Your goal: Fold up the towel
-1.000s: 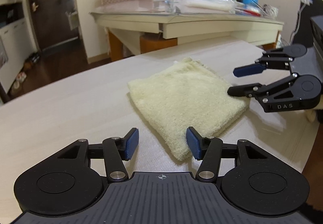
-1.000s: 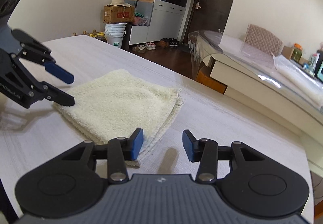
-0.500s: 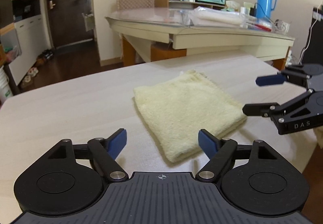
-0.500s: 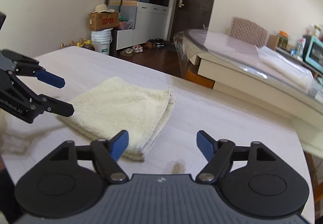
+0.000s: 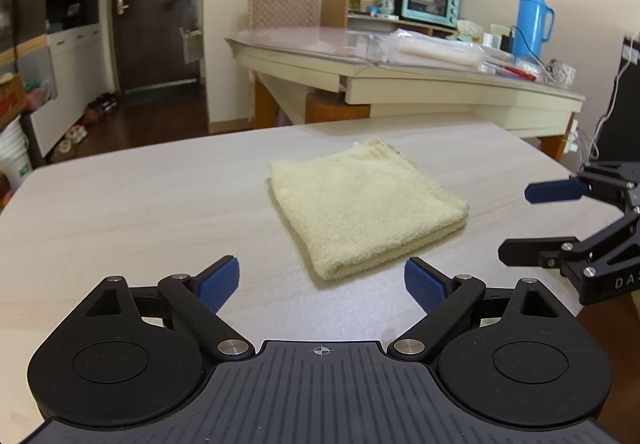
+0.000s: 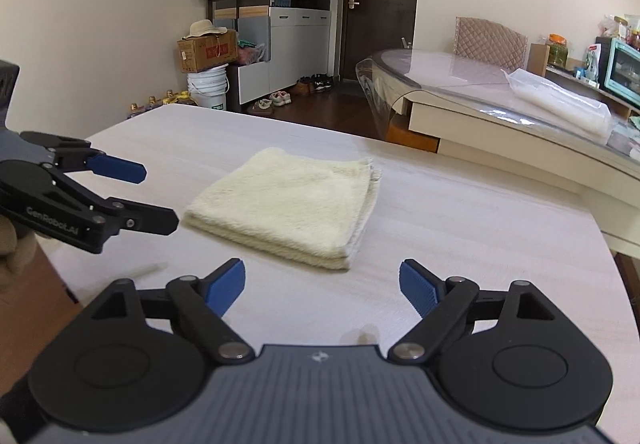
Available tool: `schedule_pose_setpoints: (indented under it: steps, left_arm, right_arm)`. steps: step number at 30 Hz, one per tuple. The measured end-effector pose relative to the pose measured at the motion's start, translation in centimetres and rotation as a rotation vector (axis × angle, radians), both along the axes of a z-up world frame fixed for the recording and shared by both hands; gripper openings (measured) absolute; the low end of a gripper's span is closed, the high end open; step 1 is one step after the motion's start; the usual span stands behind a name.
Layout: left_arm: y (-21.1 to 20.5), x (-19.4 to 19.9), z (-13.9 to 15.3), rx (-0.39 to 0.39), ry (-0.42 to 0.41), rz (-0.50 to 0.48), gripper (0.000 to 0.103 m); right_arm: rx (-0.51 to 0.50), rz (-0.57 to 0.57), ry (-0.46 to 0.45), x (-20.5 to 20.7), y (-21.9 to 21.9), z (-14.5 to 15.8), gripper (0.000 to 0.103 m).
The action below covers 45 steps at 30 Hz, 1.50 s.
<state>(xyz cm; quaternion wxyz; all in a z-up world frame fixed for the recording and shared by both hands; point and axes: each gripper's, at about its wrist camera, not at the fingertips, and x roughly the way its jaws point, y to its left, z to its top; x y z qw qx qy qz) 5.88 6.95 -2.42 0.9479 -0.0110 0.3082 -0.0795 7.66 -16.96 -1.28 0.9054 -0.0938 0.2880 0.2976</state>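
A pale yellow towel [image 5: 362, 205] lies folded into a small thick square on the light wooden table [image 5: 140, 203]; it also shows in the right wrist view [image 6: 288, 203]. My left gripper [image 5: 322, 282] is open and empty, just short of the towel's near corner; it also shows in the right wrist view [image 6: 156, 195], left of the towel. My right gripper [image 6: 322, 286] is open and empty, short of the towel's near edge; it also shows in the left wrist view [image 5: 520, 222], right of the towel. Neither gripper touches the towel.
A second table [image 5: 420, 83] with a glass top stands beyond, bearing a plastic bag, a blue thermos [image 5: 532, 21] and clutter. A teal toaster oven [image 5: 430, 1] sits behind it. Boxes, a white bucket [image 6: 208, 85] and shoes lie on the floor by the cabinets.
Both grippers have opened wider and drawn back from the towel. The towel lies folded and has not moved.
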Motion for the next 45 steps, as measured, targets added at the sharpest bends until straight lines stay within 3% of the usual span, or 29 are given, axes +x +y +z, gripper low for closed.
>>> schedule_pose_setpoints:
  steps: [27, 32, 45]
  left_arm:
    - [-3.3, -4.2, 1.9, 0.028, -0.031, 0.026, 0.103]
    - [-3.3, -4.3, 1.8, 0.001, -0.025, 0.036, 0.103]
    - [-3.6, -3.9, 1.8, 0.024, 0.003, 0.063, 0.103]
  right_arm:
    - [-0.004, -0.024, -0.053, -5.2, -0.4, 2.1, 0.088]
    - [0.007, -0.030, -0.065, -5.4, -0.6, 2.4, 0.087]
    - [0.019, -0.035, -0.072, -5.6, -0.7, 2.8, 0.088]
